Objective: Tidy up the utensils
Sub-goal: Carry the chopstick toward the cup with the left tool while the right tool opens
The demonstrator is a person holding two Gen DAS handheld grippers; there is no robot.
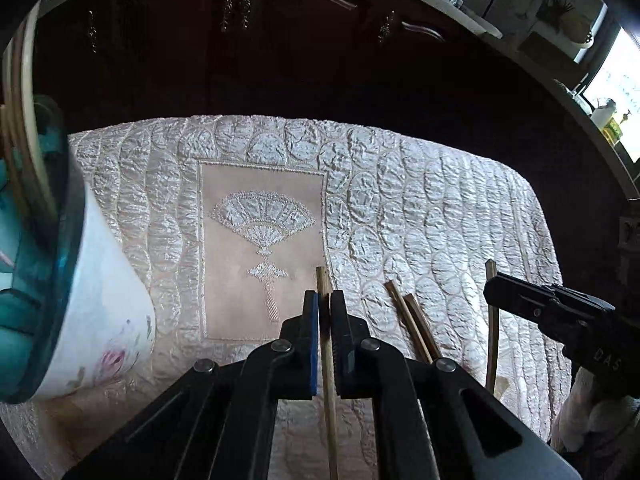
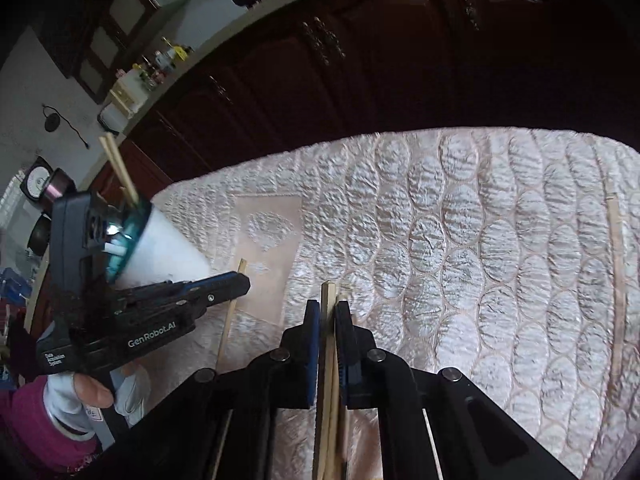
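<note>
Gripping one chopstick (image 1: 326,344), left tongs (image 1: 324,312) closed, right tongs (image 2: 328,320) pinching chopsticks (image 2: 330,360) (apparently two)

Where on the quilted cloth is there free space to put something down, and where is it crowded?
Free: the smooth panel with the embroidered fan and the quilted cream cloth behind it, toward the dark wooden cabinets. Crowded: the near right, where two loose wooden chopsticks lie between the left gripper and right gripper, each holding chopsticks. The white flowered cup with blue rim fills the left edge.
</note>
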